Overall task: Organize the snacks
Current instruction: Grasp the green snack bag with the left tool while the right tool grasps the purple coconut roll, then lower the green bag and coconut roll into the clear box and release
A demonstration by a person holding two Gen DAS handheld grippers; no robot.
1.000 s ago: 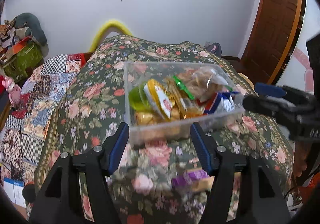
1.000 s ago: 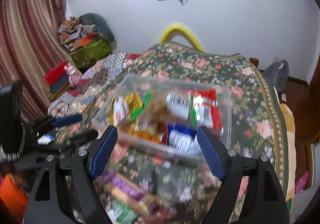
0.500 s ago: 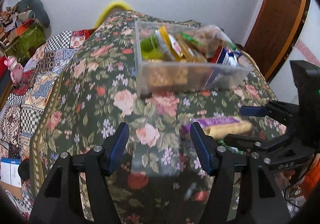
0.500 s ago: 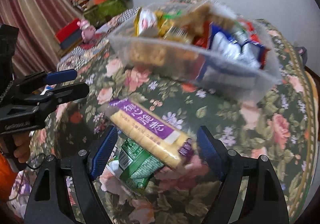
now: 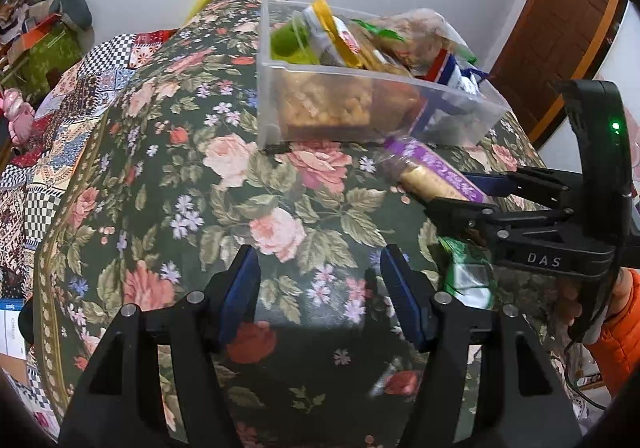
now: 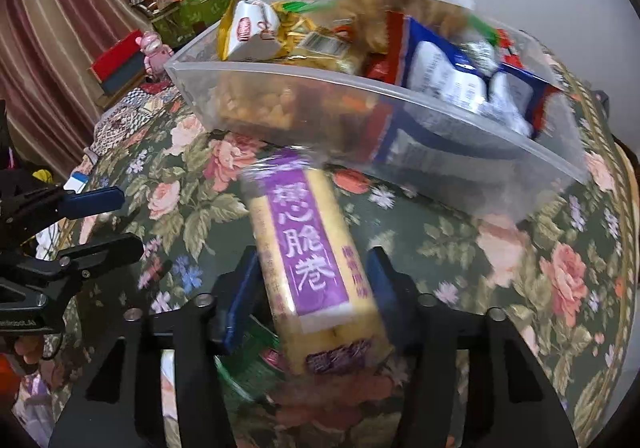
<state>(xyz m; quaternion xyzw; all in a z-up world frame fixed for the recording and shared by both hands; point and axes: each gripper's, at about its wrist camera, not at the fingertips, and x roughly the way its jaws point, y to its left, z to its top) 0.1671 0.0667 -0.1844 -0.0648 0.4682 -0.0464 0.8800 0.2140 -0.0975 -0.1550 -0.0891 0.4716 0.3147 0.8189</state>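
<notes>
A clear plastic bin (image 5: 460,115) (image 6: 400,115) full of snack packs stands on the floral cloth. A long purple and yellow wafer roll pack (image 6: 310,260) (image 5: 436,175) lies in front of it. My right gripper (image 6: 314,282) is around this pack, its blue pads close on both sides; it also shows in the left wrist view (image 5: 476,193). A green snack pack (image 5: 466,276) (image 6: 248,364) lies just under and behind the wafer pack. My left gripper (image 5: 320,288) is open and empty above the bare cloth, left of the packs.
The floral cloth (image 5: 192,183) covers a rounded table that drops off at the left and front. A patchwork cover (image 5: 60,95), boxes and a pink toy (image 5: 18,111) lie to the left. A wooden door (image 5: 560,27) is at the right.
Both grippers have dropped and tilted down toward the cloth. My right gripper has moved forward over the wafer roll pack and narrowed its jaws around it. The bin has not moved.
</notes>
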